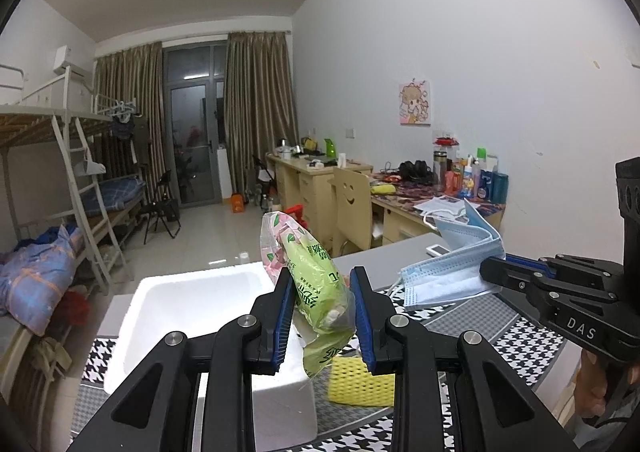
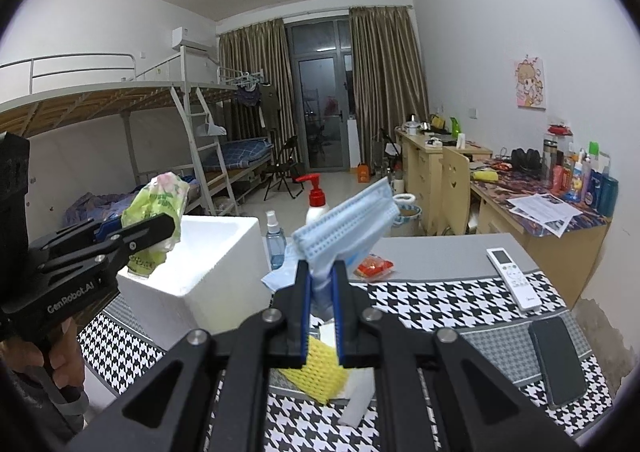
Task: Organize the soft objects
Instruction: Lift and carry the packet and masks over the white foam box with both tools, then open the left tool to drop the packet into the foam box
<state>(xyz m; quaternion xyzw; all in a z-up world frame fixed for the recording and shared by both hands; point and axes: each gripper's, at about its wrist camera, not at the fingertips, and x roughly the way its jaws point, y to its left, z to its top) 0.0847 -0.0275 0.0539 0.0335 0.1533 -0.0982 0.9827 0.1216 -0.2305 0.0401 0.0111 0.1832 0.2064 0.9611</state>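
My left gripper [image 1: 322,312] is shut on a green tissue pack [image 1: 316,272] in a clear wrapper and holds it above the near right corner of a white foam box [image 1: 180,304]. The pack also shows in the right wrist view [image 2: 158,199], over the box [image 2: 208,252]. My right gripper [image 2: 322,304] is shut on a stack of blue face masks [image 2: 348,223] and holds it above the table. The masks show in the left wrist view [image 1: 452,264] to the right of the pack. A yellow foam net [image 2: 316,368] lies on the houndstooth cloth [image 2: 440,308] under both grippers.
On the table stand a red-pump bottle [image 2: 316,203] and a spray bottle [image 2: 274,240], with a red snack packet [image 2: 374,266], a white remote [image 2: 514,278] and a black phone [image 2: 558,360]. Desks and a chair line the right wall, bunk beds the left.
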